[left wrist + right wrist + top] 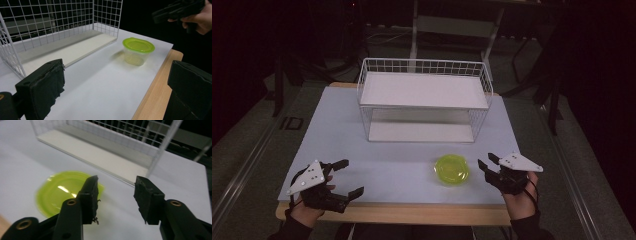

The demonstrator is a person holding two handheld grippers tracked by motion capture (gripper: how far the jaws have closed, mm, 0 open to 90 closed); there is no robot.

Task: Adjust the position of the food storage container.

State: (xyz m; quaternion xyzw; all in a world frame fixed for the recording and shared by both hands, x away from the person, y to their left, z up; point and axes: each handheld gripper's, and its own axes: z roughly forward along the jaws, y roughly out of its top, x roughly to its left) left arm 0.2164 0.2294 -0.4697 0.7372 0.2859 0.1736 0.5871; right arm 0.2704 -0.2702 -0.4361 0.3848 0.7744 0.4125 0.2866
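Observation:
A small clear tub with a yellow-green lid (452, 169) (138, 51) (61, 192) stands on the white table top, near the front right. My right gripper (488, 161) (116, 192) hovers just right of it, jaws open and empty, above lid height. My left gripper (348, 176) (115, 87) is at the front left corner, jaws wide open with nothing between them, well apart from the tub. The person's other hand (197, 18) and its gripper appear far off in the left gripper view.
A white wire rack (424, 100) (60, 22) (120, 137) with an upper shelf and a lower white board stands at the back middle of the table (337, 135). A wooden edge (412, 212) runs along the front. Dark floor surrounds the table.

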